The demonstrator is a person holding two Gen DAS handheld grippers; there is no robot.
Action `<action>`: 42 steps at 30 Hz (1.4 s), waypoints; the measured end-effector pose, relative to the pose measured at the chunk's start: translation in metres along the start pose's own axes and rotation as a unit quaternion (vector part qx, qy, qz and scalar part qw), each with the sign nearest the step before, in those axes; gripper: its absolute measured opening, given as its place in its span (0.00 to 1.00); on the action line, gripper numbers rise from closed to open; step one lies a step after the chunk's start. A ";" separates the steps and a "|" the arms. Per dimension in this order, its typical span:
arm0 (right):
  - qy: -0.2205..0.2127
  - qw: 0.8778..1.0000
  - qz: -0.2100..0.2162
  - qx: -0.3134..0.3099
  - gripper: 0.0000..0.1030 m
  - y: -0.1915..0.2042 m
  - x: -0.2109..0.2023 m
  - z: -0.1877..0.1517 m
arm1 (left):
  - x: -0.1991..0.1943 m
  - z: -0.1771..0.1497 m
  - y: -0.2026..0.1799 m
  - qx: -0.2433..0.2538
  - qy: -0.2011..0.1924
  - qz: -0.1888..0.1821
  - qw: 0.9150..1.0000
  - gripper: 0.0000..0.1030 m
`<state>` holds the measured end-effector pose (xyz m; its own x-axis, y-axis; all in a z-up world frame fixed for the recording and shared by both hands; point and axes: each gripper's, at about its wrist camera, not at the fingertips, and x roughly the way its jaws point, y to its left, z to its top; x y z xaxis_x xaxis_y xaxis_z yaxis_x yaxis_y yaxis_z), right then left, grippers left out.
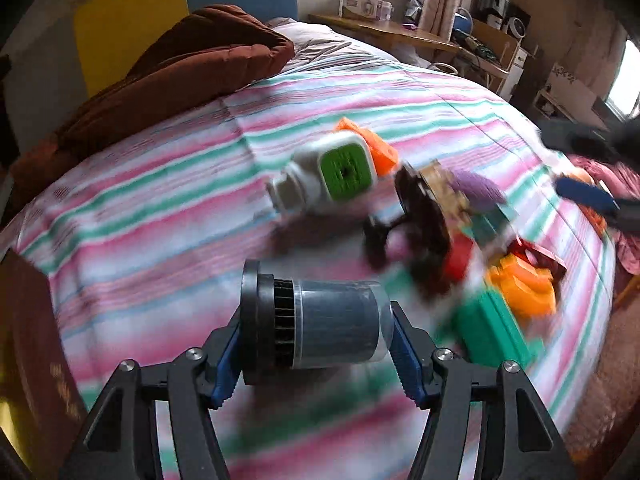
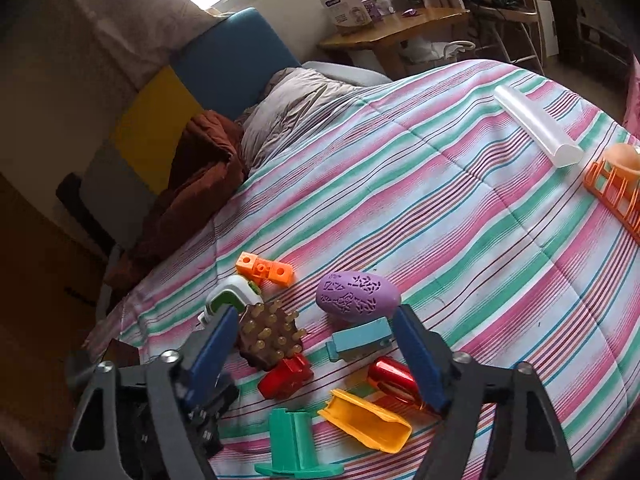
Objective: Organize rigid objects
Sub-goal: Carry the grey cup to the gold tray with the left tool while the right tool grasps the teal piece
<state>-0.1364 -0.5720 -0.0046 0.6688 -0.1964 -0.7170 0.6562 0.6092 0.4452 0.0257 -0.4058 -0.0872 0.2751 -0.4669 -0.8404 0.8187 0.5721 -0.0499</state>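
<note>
In the left wrist view my left gripper [image 1: 316, 344] is shut on a dark grey canister [image 1: 332, 320] with a black ribbed cap, held sideways just above the striped bedspread [image 1: 160, 200], one pad on each end. Beyond it lie a white bottle with a green face [image 1: 328, 172], an orange block [image 1: 380, 148] and a blurred pile of toys. My right gripper [image 2: 316, 352] hangs open over that pile. Between its fingers I see a brown peg brush [image 2: 272, 336], a red block [image 2: 286, 376], a teal block [image 2: 360, 340] and a shiny red capsule [image 2: 394, 380]. A purple egg [image 2: 358, 296] lies just past them.
A yellow trough [image 2: 364, 420] and a green spool [image 2: 296, 440] lie nearest the right camera. A translucent tube [image 2: 536, 132] and an orange rack [image 2: 616, 192] sit at the far right. A brown blanket [image 1: 180, 68] is heaped by the headboard; a wooden table [image 2: 392, 32] stands beyond the bed.
</note>
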 end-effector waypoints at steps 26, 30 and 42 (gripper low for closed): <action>0.251 0.947 -0.023 -0.198 0.29 0.055 0.076 -0.072 | -0.084 -0.075 -0.017 0.010 -0.045 0.041 0.998 0.63; 0.249 0.947 -0.024 -0.203 0.29 0.054 0.080 -0.077 | -0.107 -0.078 -0.012 -0.003 -0.060 0.034 0.998 0.63; 0.209 0.934 -0.056 -0.283 0.30 0.073 0.075 -0.101 | -0.164 -0.093 0.078 -0.122 -0.083 0.053 0.988 0.63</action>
<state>-0.0741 -0.4646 -0.0801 0.3343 -0.0370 -0.9417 0.3435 0.9353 0.0852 -0.0021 -0.2216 -0.0033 0.4486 -0.4881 -0.7487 0.6408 0.7596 -0.1113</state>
